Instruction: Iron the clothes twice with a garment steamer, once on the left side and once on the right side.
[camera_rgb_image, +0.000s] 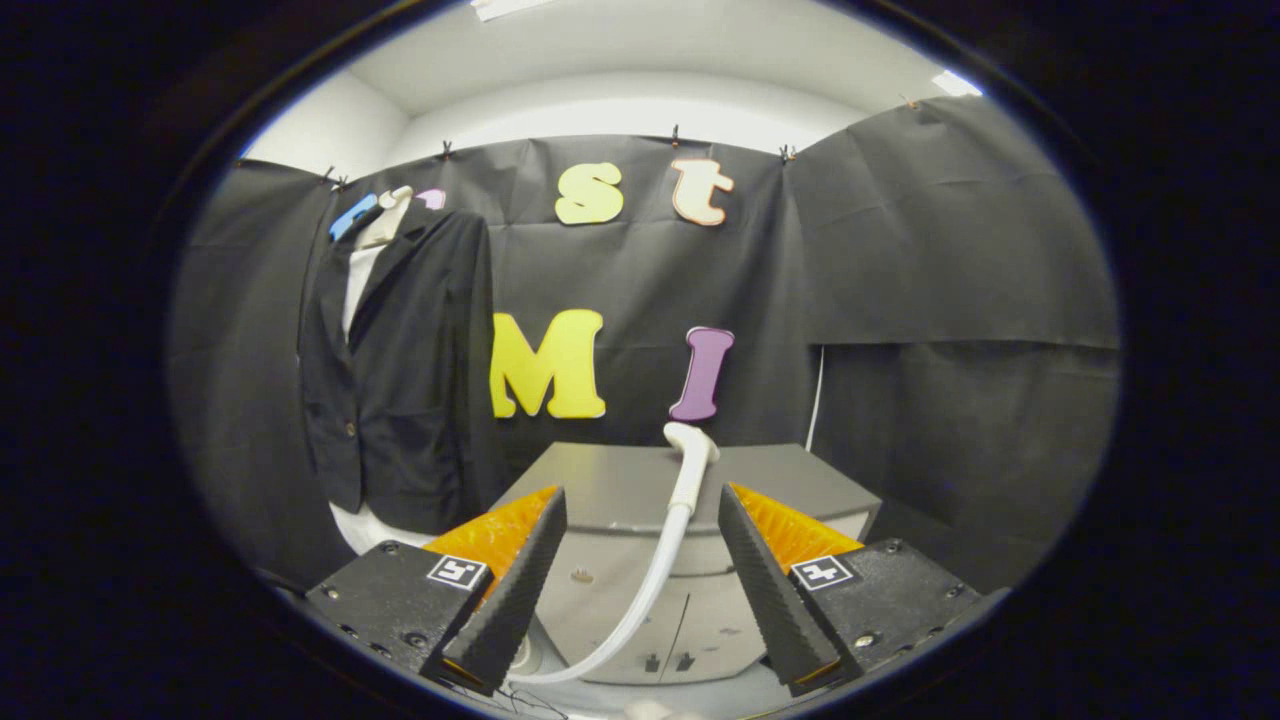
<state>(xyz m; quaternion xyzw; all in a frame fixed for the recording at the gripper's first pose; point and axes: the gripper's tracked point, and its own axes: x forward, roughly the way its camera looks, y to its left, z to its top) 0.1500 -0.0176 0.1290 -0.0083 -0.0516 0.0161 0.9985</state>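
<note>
A black jacket hangs on a pale hanger against the booth's wall, up and to the left beyond my fingers, over a white garment whose hem shows below it. A white garment steamer head stands upright on a grey cabinet straight ahead, and its white hose curves down between my fingers. My gripper is open, with its fingers on either side of the steamer but short of it, touching nothing.
The grey cabinet has a flat top and a rounded front with small door handles. A thin white cable runs down the wall behind it on the right. Black cloth walls close in the booth on all sides.
</note>
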